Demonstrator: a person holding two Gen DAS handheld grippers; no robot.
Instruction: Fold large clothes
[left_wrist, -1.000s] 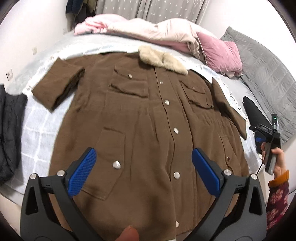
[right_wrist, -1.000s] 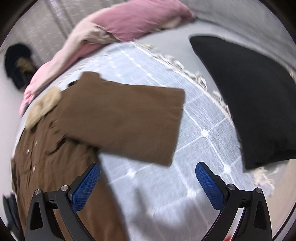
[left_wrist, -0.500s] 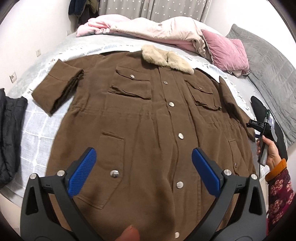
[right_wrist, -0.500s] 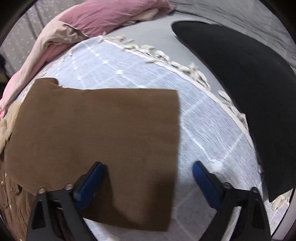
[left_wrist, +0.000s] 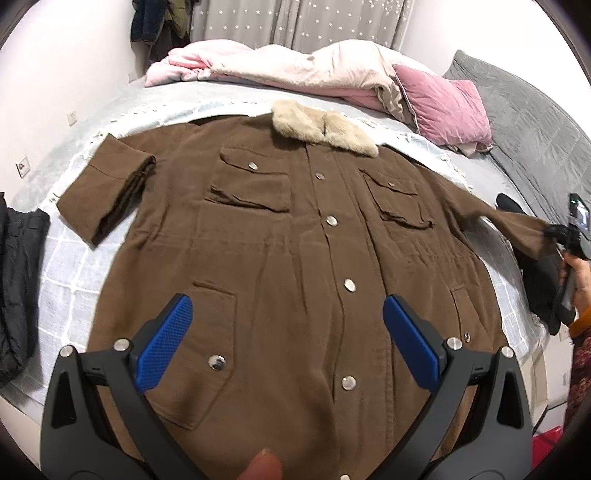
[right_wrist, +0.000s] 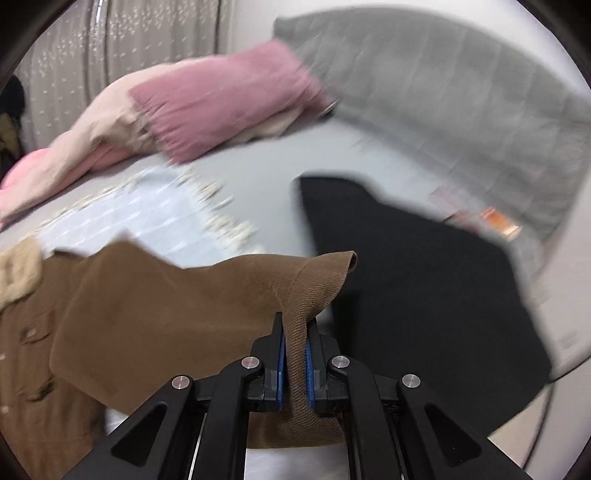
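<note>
R gripper (right_wrist: 294, 354) just clamped on brown coat's (left_wrist: 280, 236) sleeve cuff (right_wrist: 317, 280), lifted off bed (left_wrist: 62, 266); L gripper (left_wrist: 288, 343) wide apart, empty, above coat hem.

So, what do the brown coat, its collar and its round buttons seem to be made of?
Brown coat: probably a ribbed woven cloth like corduroy or twill, matte; fine diagonal ribs show on the sleeve pinched in the right gripper.
Collar: beige fur, likely faux; fluffy pile with no sheen.
Buttons: seemingly metal snaps; round, silver, with bright reflections.
</note>
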